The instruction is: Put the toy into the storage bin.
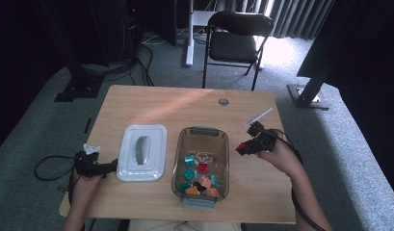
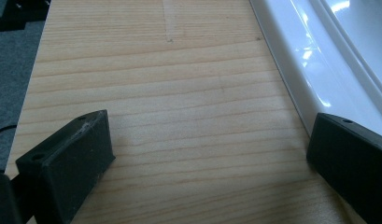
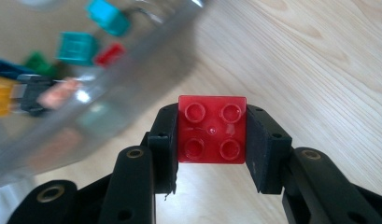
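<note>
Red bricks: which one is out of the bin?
The red four-stud brick clamped between the right gripper's jaws, held over the table right of the clear bin. The other red brick lies inside the bin among the teal ones.

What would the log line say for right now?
right gripper: shut on red brick, beside clear bin | left gripper: open, over table beside white lid
</note>
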A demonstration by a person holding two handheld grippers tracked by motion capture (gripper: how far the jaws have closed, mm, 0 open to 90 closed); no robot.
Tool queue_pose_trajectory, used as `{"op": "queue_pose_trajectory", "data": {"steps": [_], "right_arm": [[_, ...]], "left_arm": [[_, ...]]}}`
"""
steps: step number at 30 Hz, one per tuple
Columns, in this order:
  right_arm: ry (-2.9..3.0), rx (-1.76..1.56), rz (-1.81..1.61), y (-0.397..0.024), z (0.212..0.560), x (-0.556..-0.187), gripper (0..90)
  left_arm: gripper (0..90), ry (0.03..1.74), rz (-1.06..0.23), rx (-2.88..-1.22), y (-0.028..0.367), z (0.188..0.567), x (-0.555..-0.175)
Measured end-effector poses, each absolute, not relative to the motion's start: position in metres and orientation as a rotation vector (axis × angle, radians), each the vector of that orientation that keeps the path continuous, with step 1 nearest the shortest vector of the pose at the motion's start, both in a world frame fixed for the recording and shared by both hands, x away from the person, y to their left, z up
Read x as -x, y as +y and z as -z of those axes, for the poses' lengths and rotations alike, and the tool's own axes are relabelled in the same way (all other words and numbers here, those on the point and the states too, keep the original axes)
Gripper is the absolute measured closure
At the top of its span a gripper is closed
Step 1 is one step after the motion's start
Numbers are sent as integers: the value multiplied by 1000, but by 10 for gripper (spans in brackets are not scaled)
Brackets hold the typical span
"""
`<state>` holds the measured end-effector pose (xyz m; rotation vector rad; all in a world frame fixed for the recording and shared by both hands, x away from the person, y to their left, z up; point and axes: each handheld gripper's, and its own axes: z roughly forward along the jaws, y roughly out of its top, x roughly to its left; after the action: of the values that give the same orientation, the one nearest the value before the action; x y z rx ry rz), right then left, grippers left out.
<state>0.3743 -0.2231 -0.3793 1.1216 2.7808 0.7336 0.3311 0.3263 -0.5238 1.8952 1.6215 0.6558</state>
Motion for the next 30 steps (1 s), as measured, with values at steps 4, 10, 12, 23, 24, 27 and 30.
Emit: {"op": "queue_pose_trajectory", "data": {"steps": [4, 10, 12, 23, 24, 27, 30], "right_arm": [[2781, -1046, -796, -220, 363, -364, 587], [2792, -926, -873, -211, 339, -348, 587], [2797, -890, -871, -208, 334, -344, 587], [2860, -662, -897, -181, 318, -320, 587], [2862, -642, -896, -179, 317, -318, 587], [2881, -591, -895, -172, 317, -315, 587], [2901, -542, -871, -162, 319, -312, 587]], "left_arm": [[8, 1622, -656, -1896, 326, 524, -331], [8, 1622, -653, -1899, 326, 524, -331], [8, 1623, -653, -1898, 326, 524, -331], [8, 1622, -654, -1896, 326, 524, -331], [8, 1622, -654, -1896, 326, 524, -331], [8, 1622, -654, -1896, 326, 524, -331], [8, 1622, -654, -1896, 326, 524, -331]]}}
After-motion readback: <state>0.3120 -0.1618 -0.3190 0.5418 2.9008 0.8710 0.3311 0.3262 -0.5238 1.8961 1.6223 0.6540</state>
